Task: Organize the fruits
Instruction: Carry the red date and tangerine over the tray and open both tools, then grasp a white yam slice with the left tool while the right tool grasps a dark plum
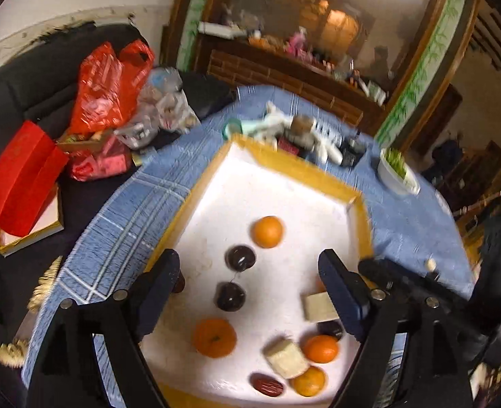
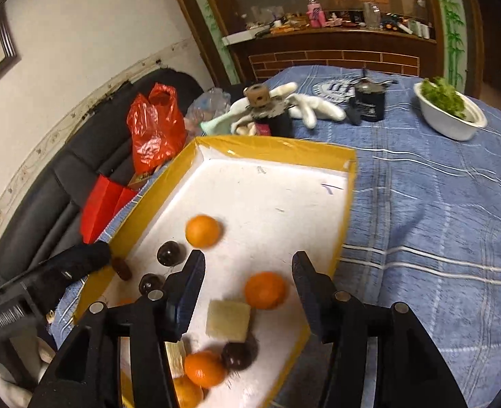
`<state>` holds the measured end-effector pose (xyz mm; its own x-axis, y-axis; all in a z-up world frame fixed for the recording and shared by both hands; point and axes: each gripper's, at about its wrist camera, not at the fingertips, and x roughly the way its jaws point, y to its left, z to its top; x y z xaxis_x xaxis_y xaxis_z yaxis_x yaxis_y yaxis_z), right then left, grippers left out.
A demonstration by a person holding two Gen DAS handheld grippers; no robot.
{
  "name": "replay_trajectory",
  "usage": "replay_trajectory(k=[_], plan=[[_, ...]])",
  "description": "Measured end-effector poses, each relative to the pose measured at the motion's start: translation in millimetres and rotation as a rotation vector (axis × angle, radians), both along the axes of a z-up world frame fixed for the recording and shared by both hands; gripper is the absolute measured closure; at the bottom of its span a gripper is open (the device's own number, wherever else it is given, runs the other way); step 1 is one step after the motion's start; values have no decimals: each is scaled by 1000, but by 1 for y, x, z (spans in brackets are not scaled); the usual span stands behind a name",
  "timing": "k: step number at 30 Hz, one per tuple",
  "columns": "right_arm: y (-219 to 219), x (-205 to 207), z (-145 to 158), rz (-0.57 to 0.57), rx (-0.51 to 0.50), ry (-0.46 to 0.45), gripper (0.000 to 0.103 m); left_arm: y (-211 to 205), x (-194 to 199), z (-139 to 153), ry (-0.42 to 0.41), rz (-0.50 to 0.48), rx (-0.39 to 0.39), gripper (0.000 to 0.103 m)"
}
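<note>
A white tray with a yellow rim (image 1: 294, 166) (image 2: 274, 151) lies on the blue cloth. In it lie several oranges (image 1: 267, 232) (image 2: 203, 231), dark round fruits (image 1: 240, 258) (image 2: 169, 253), pale square blocks (image 1: 286, 357) (image 2: 228, 319) and a red-brown date (image 1: 266, 385). My left gripper (image 1: 250, 268) is open and empty above the tray's middle, over the dark fruits. My right gripper (image 2: 248, 268) is open and empty above an orange (image 2: 265, 289) and a pale block. The left gripper shows at the left edge of the right wrist view (image 2: 63, 268).
The round table has a blue checked cloth (image 2: 420, 210). Behind the tray lie white gloves (image 2: 301, 105), a dark cup (image 2: 369, 102) and a white bowl of greens (image 2: 449, 108). A dark sofa with red bags (image 1: 111, 95) stands at the left.
</note>
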<state>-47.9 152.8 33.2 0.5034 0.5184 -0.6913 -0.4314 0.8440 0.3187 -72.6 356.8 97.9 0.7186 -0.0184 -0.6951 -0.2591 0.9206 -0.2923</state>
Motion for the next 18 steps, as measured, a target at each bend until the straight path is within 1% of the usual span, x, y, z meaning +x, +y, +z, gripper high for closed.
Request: replay_trajectory(k=[1, 2, 3, 4, 5, 7, 8, 10, 11, 12, 13, 14, 15, 16, 18], plan=[[-5, -2, 1, -7, 8, 0, 44, -2, -7, 7, -38, 6, -11, 10], [-13, -6, 3, -19, 21, 1, 44, -4, -17, 14, -92, -8, -52, 7], [-22, -10, 5, -31, 31, 0, 44, -7, -25, 18, -148, -42, -121, 4], [-28, -13, 5, -38, 37, -1, 44, -13, -31, 20, -175, -87, -180, 4], [-38, -18, 6, -50, 44, -3, 43, -21, -32, 23, -167, -126, -188, 4], [-54, -26, 6, -78, 45, -6, 42, -42, -37, 32, -148, -112, -88, 4], [-65, -32, 6, -100, 45, -6, 42, -56, -43, 41, -166, -91, -1, 4], [-81, -41, 5, -121, 56, -5, 42, -79, -60, 57, -234, -34, 139, 4], [-92, -46, 4, -140, 62, -5, 42, -90, -73, 67, -296, 10, 211, 4], [-101, -51, 3, -155, 67, -6, 42, -98, -84, 75, -348, 42, 261, 4], [-108, -55, 3, -166, 73, -6, 42, -105, -93, 80, -384, 65, 293, 3], [-119, -61, 3, -179, 86, -9, 42, -113, -97, 82, -402, 53, 292, 0], [-125, -64, 3, -186, 91, -12, 42, -118, -94, 80, -383, 19, 278, 0], [-132, -67, 3, -195, 95, -16, 41, -122, -88, 78, -345, -9, 270, 0], [-147, -74, 4, -213, 101, -24, 40, -134, -70, 60, -213, -51, 267, 0]])
